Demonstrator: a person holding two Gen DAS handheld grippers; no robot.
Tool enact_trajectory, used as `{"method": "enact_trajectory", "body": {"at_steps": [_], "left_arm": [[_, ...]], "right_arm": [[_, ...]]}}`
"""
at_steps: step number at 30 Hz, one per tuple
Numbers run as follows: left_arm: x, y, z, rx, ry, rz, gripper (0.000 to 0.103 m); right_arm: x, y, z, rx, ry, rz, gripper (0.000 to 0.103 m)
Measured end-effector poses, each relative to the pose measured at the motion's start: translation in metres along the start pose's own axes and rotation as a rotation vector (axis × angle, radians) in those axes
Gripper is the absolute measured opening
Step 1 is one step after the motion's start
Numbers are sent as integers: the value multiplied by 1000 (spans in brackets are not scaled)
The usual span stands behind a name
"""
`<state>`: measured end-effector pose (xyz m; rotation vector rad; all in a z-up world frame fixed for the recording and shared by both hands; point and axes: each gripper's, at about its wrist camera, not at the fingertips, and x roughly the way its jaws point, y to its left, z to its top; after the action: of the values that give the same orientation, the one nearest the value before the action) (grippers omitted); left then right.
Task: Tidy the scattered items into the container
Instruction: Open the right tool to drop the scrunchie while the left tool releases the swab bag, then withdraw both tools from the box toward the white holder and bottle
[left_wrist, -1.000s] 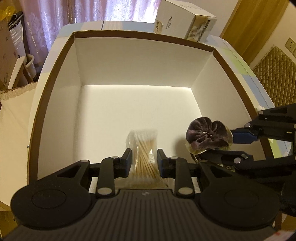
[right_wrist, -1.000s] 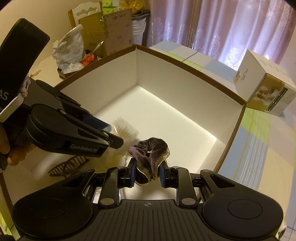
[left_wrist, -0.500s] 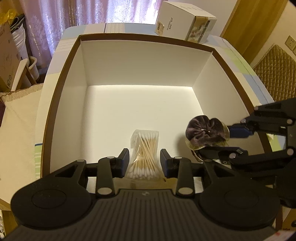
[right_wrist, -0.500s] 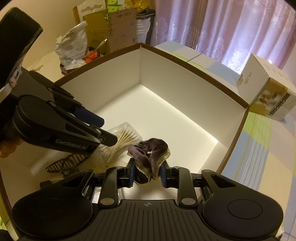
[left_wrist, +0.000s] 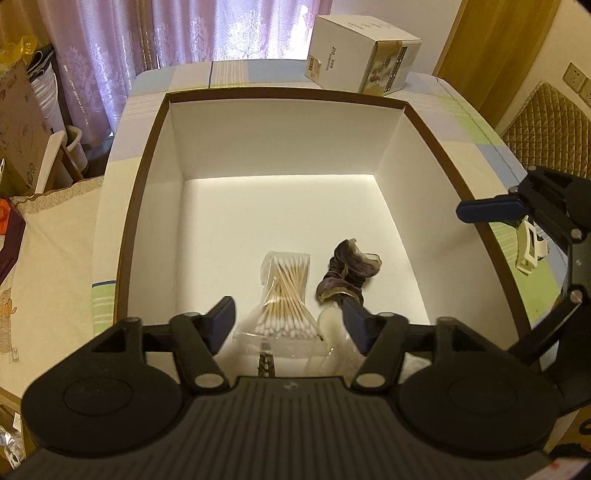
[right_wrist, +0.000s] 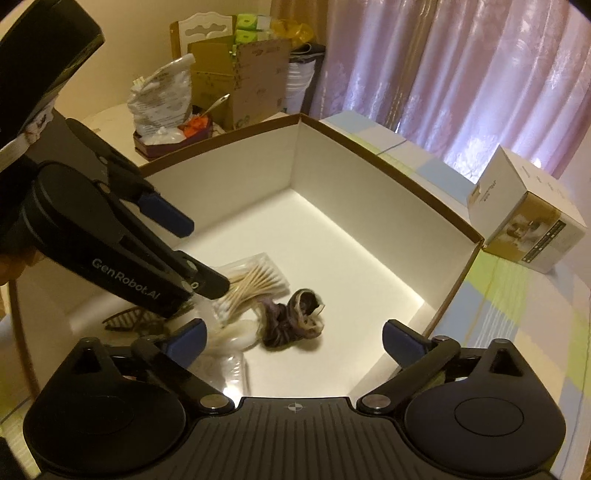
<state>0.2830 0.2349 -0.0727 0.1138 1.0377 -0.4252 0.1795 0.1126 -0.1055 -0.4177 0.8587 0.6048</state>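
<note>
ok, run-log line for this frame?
left gripper: open | right gripper: open | cotton swab bag, scrunchie: on box floor | white hair clip: outside box

Home room, lilac curtains (left_wrist: 155, 33), quilted chair back (left_wrist: 546, 122), patchwork-covered table (right_wrist: 517, 317)

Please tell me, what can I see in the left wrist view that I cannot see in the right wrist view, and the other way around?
Only the left wrist view shows a white hair claw clip on the table outside the container, behind the right tongs.

Only the right wrist view shows a dark claw clip inside the container, and a cardboard carton behind it.

Both views show the open container, the bag of cotton swabs, the purple scrunchie, the white box, and the open left tongs.
</note>
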Motion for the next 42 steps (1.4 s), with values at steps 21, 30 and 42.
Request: {"method": "enact_trajectory", "body": {"at_steps": [21, 30, 42], "left_arm": [[-40, -23, -5, 9, -50, 47, 98], [-62, -34, -18, -20, -79, 56, 99], [-102, -47, -49, -107, -110, 100, 99]], "right_arm": [[-39, 13, -10, 41, -44, 41, 101], [-62, 17, -22, 57, -71, 61, 101], [-94, 20, -42, 30, -97, 111, 101]]}}
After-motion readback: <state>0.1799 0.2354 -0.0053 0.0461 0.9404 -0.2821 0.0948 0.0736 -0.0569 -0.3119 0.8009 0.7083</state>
